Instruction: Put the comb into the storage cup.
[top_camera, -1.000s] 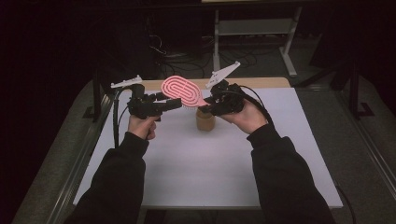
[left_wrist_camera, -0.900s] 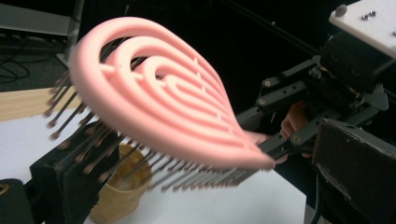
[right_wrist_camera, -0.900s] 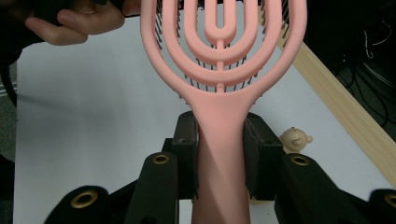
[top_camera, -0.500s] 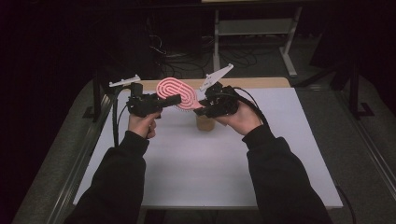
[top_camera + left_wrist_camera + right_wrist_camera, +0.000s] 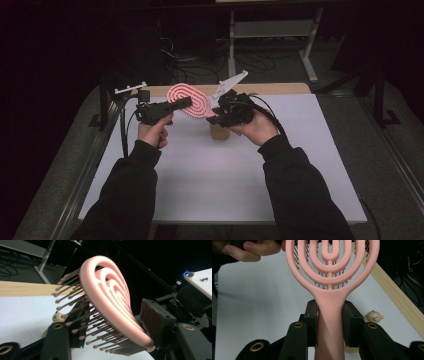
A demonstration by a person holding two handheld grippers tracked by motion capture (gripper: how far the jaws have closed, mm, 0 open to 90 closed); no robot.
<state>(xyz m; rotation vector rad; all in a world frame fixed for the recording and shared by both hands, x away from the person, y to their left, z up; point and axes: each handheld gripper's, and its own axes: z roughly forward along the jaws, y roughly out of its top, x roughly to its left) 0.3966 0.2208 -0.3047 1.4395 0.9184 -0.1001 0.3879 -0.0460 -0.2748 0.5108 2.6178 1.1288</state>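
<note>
Standing below hairbrush (image 5: 189, 100): bear-topped wooden figure (image 5: 219, 132).

high view: overhead, looking forward over the table (image 5: 310, 165)
gripper views: close in
shared: pink brush (image 5: 187, 98)

Place: a lab or test room set up for recording, not a home.
Work surface: a table (image 5: 320, 165) covered with a plain white sheet, with a bare wooden strip (image 5: 270, 89) along its far edge.
Surroundings: the room is dark, so that the lit table stands out against black.
Floor: loose cables (image 5: 190, 62) lie tangled on a grey floor behind the table.
Furniture: a white metal frame (image 5: 272, 30) with a low shelf stands farther back, like the leg of an equipment bench.
Fixtures: dark stands (image 5: 103, 97) rise beside the table's left and right edges.
</note>
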